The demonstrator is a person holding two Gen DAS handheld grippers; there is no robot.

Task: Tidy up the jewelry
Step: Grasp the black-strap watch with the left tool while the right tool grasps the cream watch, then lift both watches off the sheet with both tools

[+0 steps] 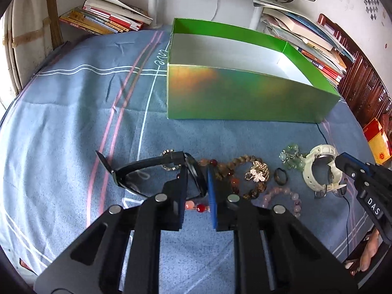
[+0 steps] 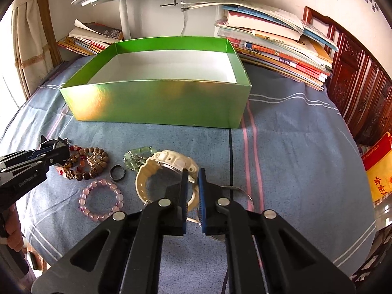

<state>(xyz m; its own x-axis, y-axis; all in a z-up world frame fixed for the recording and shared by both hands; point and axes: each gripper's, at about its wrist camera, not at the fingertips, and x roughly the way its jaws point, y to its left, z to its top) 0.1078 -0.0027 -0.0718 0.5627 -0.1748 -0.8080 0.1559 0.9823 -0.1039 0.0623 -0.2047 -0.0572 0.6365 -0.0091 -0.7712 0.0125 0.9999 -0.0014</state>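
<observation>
A green box (image 1: pixel 245 93) stands open and empty on the blue cloth; it also shows in the right wrist view (image 2: pixel 156 103). My left gripper (image 1: pixel 197 171) is shut on the frame of black glasses (image 1: pixel 137 171). My right gripper (image 2: pixel 193 174) is shut on the strap of a white watch (image 2: pixel 169 161), also seen in the left wrist view (image 1: pixel 321 164). Between them lie brown bead bracelets (image 2: pixel 85 164), a gold brooch (image 1: pixel 257 174), a dark ring (image 2: pixel 118 172), a pink bead bracelet (image 2: pixel 100 201) and green beads (image 2: pixel 137 156).
Stacks of books lie behind the box at the left (image 1: pixel 107 17) and right (image 2: pixel 276 44). A white lamp post (image 2: pixel 125 7) stands at the back. A carved wooden headboard (image 2: pixel 360 93) and a red-yellow package (image 2: pixel 379 169) are on the right.
</observation>
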